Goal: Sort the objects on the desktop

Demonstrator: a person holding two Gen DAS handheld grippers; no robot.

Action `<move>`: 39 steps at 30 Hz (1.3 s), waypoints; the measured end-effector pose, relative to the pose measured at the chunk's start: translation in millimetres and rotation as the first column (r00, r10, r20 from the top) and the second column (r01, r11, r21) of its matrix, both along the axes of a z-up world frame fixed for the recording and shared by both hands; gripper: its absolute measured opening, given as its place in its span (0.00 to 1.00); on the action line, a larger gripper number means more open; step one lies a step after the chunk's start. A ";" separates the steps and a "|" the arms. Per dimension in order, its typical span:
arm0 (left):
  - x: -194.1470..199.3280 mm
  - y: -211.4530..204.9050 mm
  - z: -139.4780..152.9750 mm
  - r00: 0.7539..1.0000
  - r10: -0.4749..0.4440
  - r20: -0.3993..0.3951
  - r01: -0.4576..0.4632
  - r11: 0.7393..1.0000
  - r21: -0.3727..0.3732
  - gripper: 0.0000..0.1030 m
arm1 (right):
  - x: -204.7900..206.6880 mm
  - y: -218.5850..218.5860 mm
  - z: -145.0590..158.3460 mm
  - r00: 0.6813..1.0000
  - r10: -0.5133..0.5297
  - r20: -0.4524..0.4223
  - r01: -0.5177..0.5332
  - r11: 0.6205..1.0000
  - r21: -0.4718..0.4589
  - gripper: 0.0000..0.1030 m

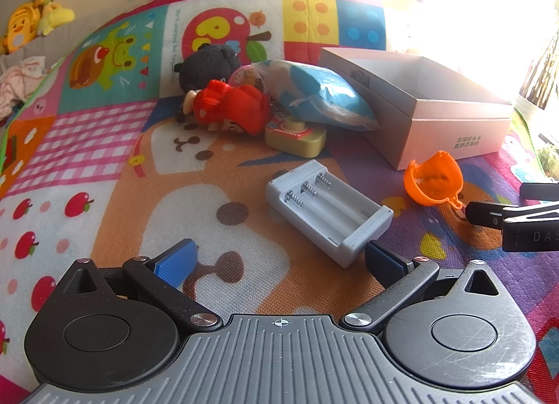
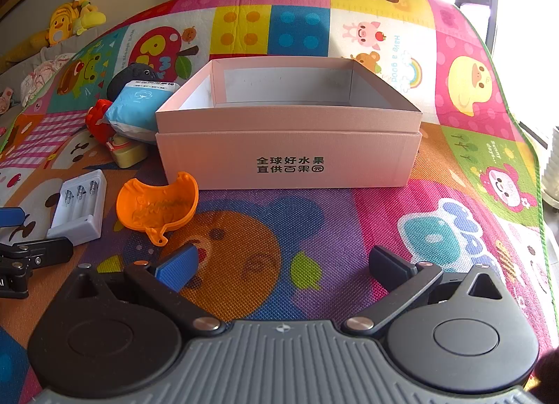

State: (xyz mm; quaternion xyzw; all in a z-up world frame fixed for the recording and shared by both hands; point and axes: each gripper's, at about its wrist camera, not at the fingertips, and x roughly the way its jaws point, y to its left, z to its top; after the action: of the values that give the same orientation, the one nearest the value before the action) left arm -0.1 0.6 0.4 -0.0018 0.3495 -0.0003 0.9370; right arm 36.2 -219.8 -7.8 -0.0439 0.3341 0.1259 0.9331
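Claws both spread wide, nothing between the pads. Your left claw (image 1: 279, 260) sat just short of the grey battery holder (image 1: 328, 210), its long axis running diagonally away toward upper left, near end by the right pad. Right claw (image 2: 283, 266) was farther off, facing the empty pink box (image 2: 286, 156) w/ the orange shell (image 2: 157, 206) ahead-left on the play mat (image 2: 314, 229).

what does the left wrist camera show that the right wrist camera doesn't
Only the left wrist view shows the red-haired doll whole, and the left gripper open, its far pad beside the grey battery holder. Only the right wrist view shows the pink box's empty inside and the open right gripper over bare mat. Both show the box, battery holder, orange scoop, blue packet and black plush.
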 end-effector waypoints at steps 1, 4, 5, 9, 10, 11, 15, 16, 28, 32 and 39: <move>-0.1 0.1 0.0 1.000 0.000 0.000 0.000 1.000 0.000 1.00 | 0.0 -0.1 -0.1 1.000 0.000 0.000 0.000 1.000 0.001 1.00; 0.3 0.0 0.0 1.000 0.000 -0.001 0.000 1.000 0.001 1.00 | -0.1 -0.2 -0.2 1.000 0.000 0.000 0.000 1.000 0.001 1.00; 0.0 0.0 0.0 1.000 0.000 0.000 0.000 1.000 0.001 1.00 | -0.1 -0.3 -0.3 1.000 0.000 0.000 0.000 1.000 0.001 1.00; -0.1 1.0 0.1 1.000 -0.004 -0.005 0.004 1.000 0.001 1.00 | -0.4 0.2 -0.4 1.000 0.000 0.000 0.000 1.000 0.000 1.00; -0.3 1.5 0.2 1.000 -0.006 -0.007 0.006 1.000 0.000 1.00 | -0.5 0.4 -0.5 1.000 0.000 0.000 0.000 1.000 0.000 1.00; 2.0 3.0 0.3 1.000 -0.008 -0.010 0.008 1.000 0.000 1.00 | -0.6 0.7 -0.4 1.000 0.000 0.000 0.000 1.000 0.001 1.00; 5.5 1.8 -0.4 1.000 -0.011 -0.015 0.011 1.000 0.002 1.00 | -1.0 1.0 -0.6 1.000 0.000 0.000 0.000 1.000 0.000 1.00; 3.6 1.8 0.5 1.000 -0.012 -0.017 0.012 1.000 0.003 1.00 | -1.0 0.7 -0.6 1.000 0.001 -0.001 -0.001 1.000 0.003 1.00; 26.2 13.0 6.4 0.998 0.036 -0.048 -0.034 0.999 0.037 1.00 | 10.4 7.8 10.1 0.992 -0.067 -0.110 0.065 0.998 -0.027 1.00; 31.6 20.0 9.3 0.997 0.070 -0.031 -0.067 0.994 0.087 1.00 | 8.1 6.5 10.1 0.994 -0.067 -0.091 0.064 0.998 -0.026 1.00; 33.5 27.4 17.9 0.999 -0.031 0.044 0.028 0.998 0.062 1.00 | 6.6 6.7 10.6 0.994 -0.077 -0.079 0.075 0.997 -0.026 1.00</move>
State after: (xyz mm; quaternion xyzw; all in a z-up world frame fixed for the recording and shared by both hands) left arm 33.4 28.0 18.2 0.0323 0.3279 -0.0036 0.9441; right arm 42.8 -213.1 2.8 -0.0367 0.3739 0.0880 0.9226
